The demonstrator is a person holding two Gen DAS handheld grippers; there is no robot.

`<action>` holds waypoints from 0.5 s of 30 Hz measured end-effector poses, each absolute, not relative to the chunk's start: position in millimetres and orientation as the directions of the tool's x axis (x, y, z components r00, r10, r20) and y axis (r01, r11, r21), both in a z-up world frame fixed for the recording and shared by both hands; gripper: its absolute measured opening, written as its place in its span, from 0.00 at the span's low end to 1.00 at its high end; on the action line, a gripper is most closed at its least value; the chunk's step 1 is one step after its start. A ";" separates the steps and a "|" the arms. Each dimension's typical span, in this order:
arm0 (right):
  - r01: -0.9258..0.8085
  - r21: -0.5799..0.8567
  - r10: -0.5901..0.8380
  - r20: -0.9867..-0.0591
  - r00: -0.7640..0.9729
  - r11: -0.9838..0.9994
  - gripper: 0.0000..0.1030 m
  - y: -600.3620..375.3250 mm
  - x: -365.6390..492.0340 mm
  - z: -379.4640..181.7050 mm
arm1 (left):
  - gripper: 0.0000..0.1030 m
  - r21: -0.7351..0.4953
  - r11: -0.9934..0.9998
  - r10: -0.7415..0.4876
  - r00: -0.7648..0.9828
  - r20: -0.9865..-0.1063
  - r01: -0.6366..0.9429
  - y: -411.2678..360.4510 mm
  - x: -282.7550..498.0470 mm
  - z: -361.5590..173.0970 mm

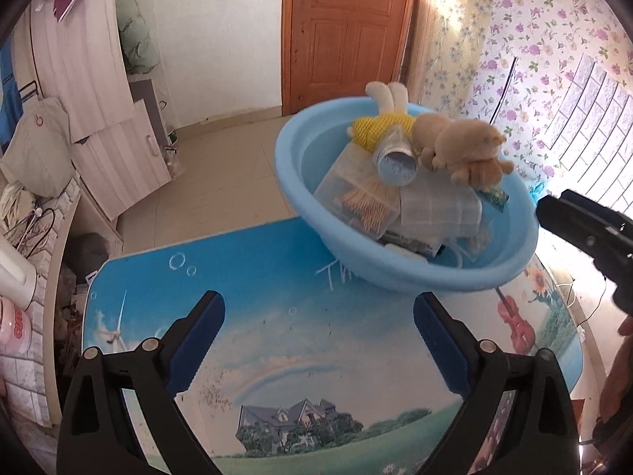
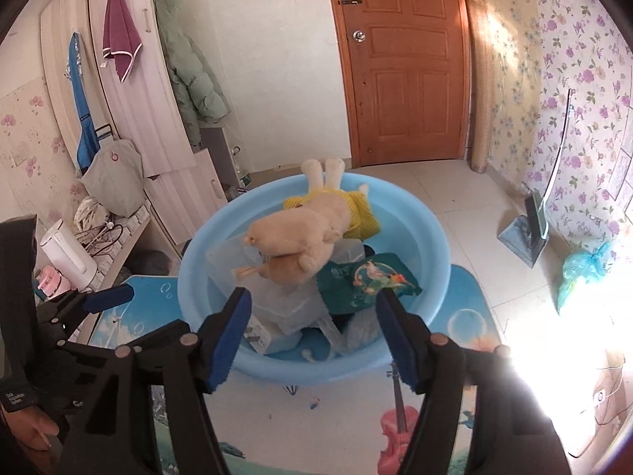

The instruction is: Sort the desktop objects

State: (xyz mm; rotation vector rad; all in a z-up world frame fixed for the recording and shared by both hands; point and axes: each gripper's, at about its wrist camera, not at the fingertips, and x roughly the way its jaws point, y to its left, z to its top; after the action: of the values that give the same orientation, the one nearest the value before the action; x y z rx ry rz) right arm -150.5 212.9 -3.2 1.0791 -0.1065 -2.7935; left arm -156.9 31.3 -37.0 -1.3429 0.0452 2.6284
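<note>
A light blue plastic basin stands on the picture-printed table. It is heaped with a tan plush toy in a yellow top, a clear box, a silver can, a grey cloth and a green packet. My left gripper is open and empty above the table, near the basin's front left. My right gripper is open and empty, its fingertips over the basin's near rim. It also shows at the right edge of the left wrist view.
White cabinets and a low shelf with a kettle stand to the left. A wooden door is behind. A floor mirror and a blue bag lie on the tiled floor to the right.
</note>
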 end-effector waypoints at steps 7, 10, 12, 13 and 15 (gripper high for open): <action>0.097 0.051 -0.107 -0.650 -0.753 -0.994 0.65 202.4 -115.5 17.6 | 0.93 -0.069 -0.988 0.134 -0.539 -0.832 -0.139 25.6 -133.1 -40.3; 0.092 0.021 -0.084 -0.633 -0.769 -0.996 0.65 195.1 -102.7 24.0 | 0.98 -0.076 -0.989 0.133 -0.561 -0.817 -0.123 21.1 -123.1 -27.8; 0.102 0.025 -0.096 -0.620 -0.779 -0.994 0.65 191.6 -95.5 27.6 | 1.00 -0.070 -0.991 0.126 -0.592 -0.796 -0.117 18.8 -114.4 -16.3; 0.115 0.036 -0.113 -0.613 -0.782 -0.993 0.65 190.7 -91.6 28.7 | 1.00 -0.061 -0.991 0.120 -0.609 -0.784 -0.118 18.1 -108.1 -9.9; 0.128 0.055 -0.135 -0.602 -0.787 -0.990 0.65 188.7 -85.1 30.0 | 1.00 -0.039 -0.992 0.107 -0.649 -0.753 -0.118 15.7 -98.5 2.6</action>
State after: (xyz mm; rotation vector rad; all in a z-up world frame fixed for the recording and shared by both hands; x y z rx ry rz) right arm -85.1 188.7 30.0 0.9604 -0.0174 -2.8448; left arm -98.5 15.7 2.6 -1.2524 0.0202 2.7455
